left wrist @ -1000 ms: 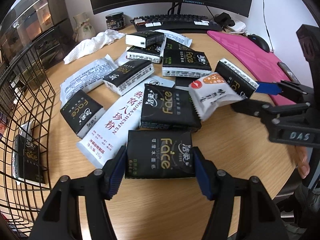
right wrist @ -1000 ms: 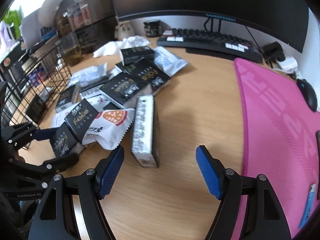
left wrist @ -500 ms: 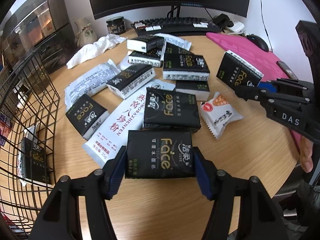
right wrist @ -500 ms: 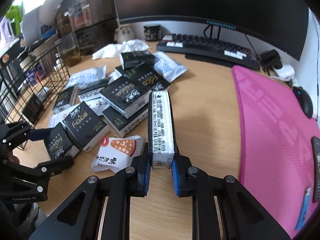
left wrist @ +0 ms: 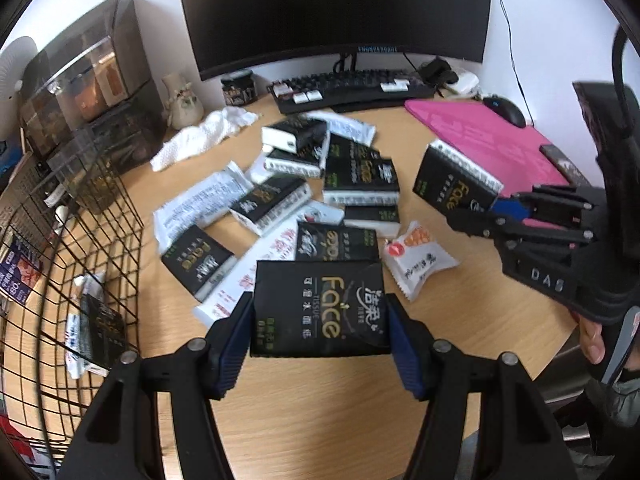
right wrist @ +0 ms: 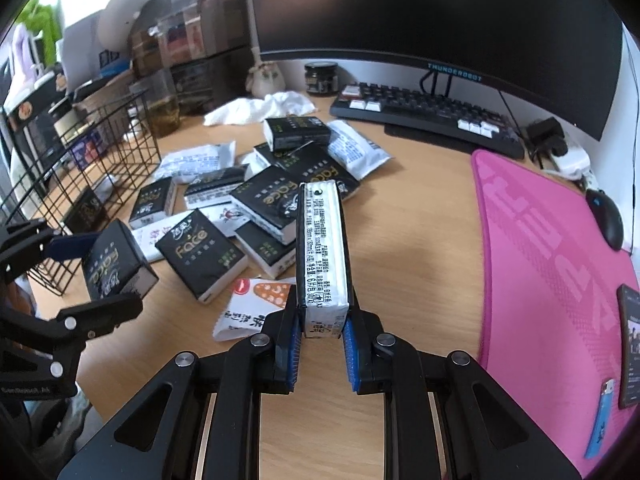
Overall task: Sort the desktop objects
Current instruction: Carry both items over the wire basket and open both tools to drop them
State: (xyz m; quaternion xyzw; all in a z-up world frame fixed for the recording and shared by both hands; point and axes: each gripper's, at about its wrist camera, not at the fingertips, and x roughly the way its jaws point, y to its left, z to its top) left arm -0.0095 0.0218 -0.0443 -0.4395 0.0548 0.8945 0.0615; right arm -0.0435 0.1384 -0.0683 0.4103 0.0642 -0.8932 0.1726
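Observation:
My left gripper [left wrist: 318, 328] is shut on a black "Face" tissue pack [left wrist: 320, 304], held flat a little above the wooden desk [left wrist: 320, 420]. My right gripper [right wrist: 320, 330] is shut on another tissue pack [right wrist: 322, 248], which stands on edge with its white printed side up and is raised off the desk. In the left wrist view this pack [left wrist: 456, 188] hangs at the right. In the right wrist view the left gripper [right wrist: 100, 276] shows at the left with its pack [right wrist: 116, 268]. Several more black packs [left wrist: 360, 176] and a white-and-orange snack packet [left wrist: 420, 260] lie between them.
A black wire basket [left wrist: 80, 240] stands at the desk's left edge with a pack [left wrist: 100, 320] inside. Behind the pile are a white cloth [left wrist: 204, 136], a keyboard [right wrist: 424, 116] and a monitor [right wrist: 440, 20]. A pink mat [right wrist: 552, 260] with a mouse [right wrist: 608, 220] covers the right side.
The right gripper closed on the pack standing on edge and lifted it. The left gripper rose with its pack. The snack packet dropped flat onto the desk.

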